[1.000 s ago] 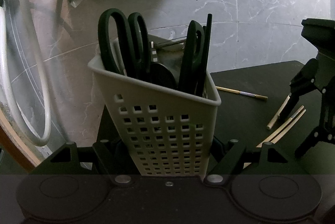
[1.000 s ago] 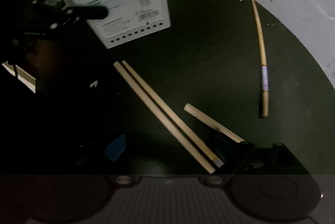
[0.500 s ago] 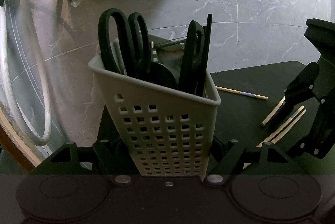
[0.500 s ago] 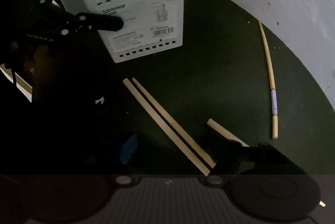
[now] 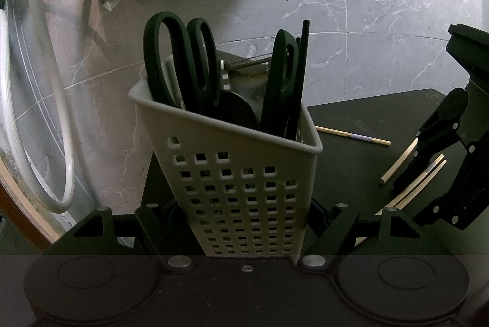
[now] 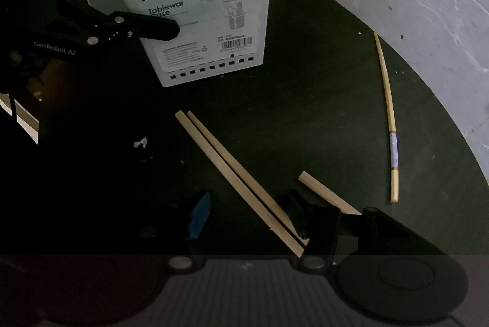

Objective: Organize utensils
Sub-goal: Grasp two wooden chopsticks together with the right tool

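The right gripper (image 6: 247, 217) has been sliding over the paired chopsticks (image 6: 238, 177), jaws closing around them (not yet pinching); one stick is risking rolling free, while the left gripper (image 5: 244, 223) is clamping the basket (image 5: 244, 174).

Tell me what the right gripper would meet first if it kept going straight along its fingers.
Most likely the pair of chopsticks lying side by side on the dark table. The right gripper points steeply down, fingers closing with that pair between them; depth is unclear.
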The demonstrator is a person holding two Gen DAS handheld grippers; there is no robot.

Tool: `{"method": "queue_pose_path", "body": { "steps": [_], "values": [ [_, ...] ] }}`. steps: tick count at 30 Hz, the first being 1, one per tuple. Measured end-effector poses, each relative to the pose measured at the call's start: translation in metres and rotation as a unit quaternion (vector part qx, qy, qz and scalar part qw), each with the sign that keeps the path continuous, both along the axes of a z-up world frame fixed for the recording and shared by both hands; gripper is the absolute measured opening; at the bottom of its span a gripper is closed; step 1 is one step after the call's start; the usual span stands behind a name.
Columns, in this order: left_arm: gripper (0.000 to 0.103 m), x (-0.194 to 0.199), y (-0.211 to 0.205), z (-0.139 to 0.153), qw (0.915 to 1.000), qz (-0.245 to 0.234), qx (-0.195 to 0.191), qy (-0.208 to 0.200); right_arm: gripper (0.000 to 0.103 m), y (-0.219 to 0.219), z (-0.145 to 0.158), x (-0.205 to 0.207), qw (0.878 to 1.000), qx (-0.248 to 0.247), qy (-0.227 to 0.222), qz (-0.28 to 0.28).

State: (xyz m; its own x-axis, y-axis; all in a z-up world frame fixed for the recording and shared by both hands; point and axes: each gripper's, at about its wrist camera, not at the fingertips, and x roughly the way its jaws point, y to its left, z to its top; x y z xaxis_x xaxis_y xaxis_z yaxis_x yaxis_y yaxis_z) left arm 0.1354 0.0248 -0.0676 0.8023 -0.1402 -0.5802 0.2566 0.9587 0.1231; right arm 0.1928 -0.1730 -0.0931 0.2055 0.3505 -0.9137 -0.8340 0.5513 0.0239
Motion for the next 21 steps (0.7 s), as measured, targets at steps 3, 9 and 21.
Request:
{"method": "queue_pose_path", "body": {
  "steps": [3, 9, 21],
  "values": [
    [0.078, 0.0000, 0.0000, 0.0000, 1.0000, 0.000, 0.000, 0.000, 0.058, 0.0004, -0.0008, -0.0013, 1.000, 0.000, -0.001, -0.004],
    [0.078, 0.0000, -0.0001, 0.0001, 1.0000, 0.000, 0.000, 0.000, 0.046, 0.0001, -0.0011, -0.0056, 1.000, 0.001, -0.002, -0.008],
    [0.078, 0.0001, -0.0002, 0.0000, 1.0000, 0.000, 0.000, 0.000, 0.017, 0.0005, 0.0040, -0.0020, 0.998, -0.006, 0.022, -0.058]
  ]
}}
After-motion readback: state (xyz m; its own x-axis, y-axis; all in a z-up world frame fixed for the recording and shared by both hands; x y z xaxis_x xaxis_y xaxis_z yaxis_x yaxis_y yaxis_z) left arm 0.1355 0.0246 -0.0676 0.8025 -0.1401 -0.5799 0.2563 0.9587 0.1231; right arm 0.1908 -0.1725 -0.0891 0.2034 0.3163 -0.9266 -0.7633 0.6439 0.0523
